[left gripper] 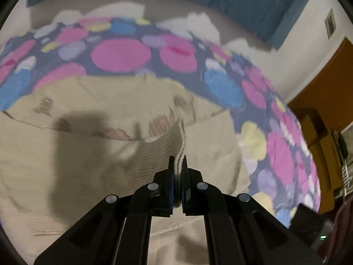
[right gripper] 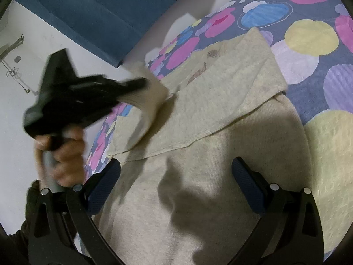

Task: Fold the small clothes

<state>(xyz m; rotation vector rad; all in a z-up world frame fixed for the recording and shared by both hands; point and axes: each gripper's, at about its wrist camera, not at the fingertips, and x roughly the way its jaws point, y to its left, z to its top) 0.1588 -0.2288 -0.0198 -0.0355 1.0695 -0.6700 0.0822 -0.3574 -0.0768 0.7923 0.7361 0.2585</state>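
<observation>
Beige garment's ribbed cuff (left gripper: 179, 154) pinched in left tongs (left gripper: 178, 161) at 12 o'clock; right tongs (right gripper: 176, 190) agape over sweater (right gripper: 198, 176).

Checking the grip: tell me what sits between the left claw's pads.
A ribbed cuff edge of the beige sweater, pinched in the shut left claw, seen in the left wrist view.

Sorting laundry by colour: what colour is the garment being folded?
Beige, or pale oatmeal, knit garment; shows best in the right wrist view.

You see a spotted bedspread (right gripper: 311, 37), circles pink, blue, yellow, lilac | blue headboard (right gripper: 92, 15) behind it | white wall (left gripper: 304, 44) | brown wooden furniture (left gripper: 326, 84) at right
</observation>
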